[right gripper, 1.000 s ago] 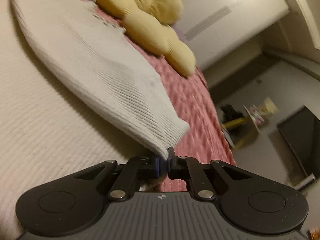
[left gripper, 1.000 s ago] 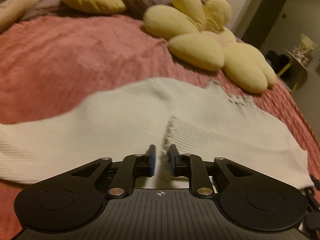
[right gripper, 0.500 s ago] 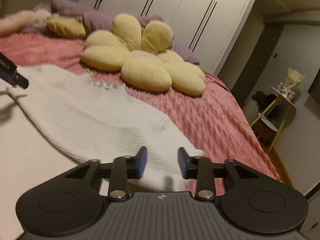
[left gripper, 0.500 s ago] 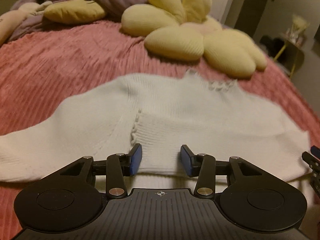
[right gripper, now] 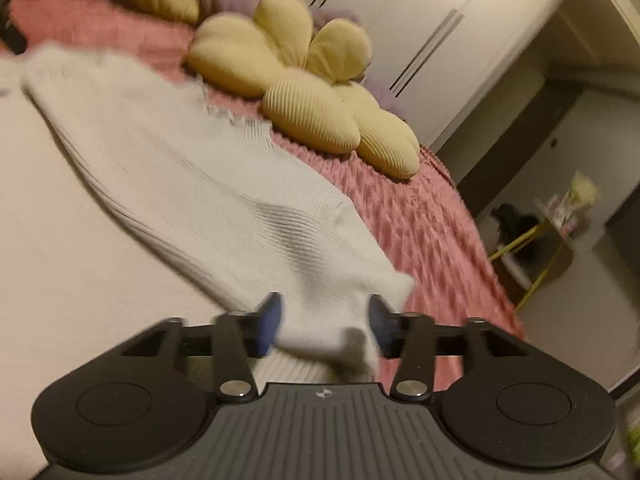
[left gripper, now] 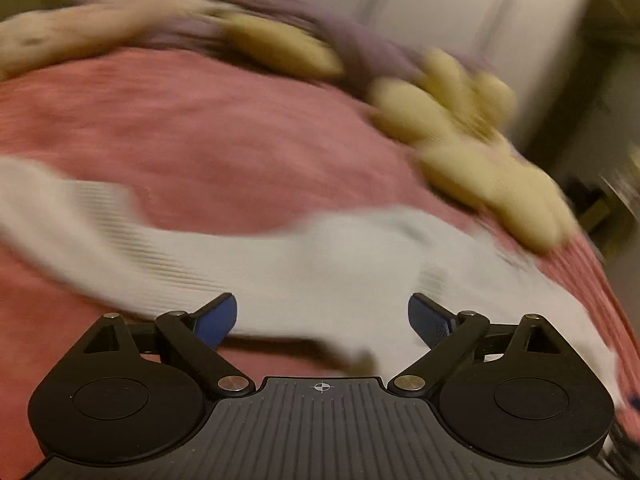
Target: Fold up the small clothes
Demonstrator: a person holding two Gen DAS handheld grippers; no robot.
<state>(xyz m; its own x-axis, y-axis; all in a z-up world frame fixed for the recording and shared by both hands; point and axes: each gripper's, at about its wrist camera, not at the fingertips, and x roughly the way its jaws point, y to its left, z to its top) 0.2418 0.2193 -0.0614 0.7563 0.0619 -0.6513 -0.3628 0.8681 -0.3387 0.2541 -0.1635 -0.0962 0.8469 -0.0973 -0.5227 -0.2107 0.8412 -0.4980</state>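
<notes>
Once both claws had let go of the white ribbed knit sweater (left gripper: 320,264), which a second earlier they had pinched, it lay on the pink textured bedspread (left gripper: 200,128). The left gripper (left gripper: 322,316) gaped wide; the right gripper (right gripper: 324,320) stood apart, a sleeve end between. The yellow flower-shaped cushion (right gripper: 304,92) sat at one o'clock. That fold seemed placed; another likely awaited.

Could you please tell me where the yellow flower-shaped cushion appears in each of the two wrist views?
Left wrist: the flower cushion is blurred, upper right, beyond the white sweater.
Right wrist: the flower cushion is sharp, upper centre, just past the sweater's frayed edge.
Shared landmark: the pink bedspread beneath both.
</notes>
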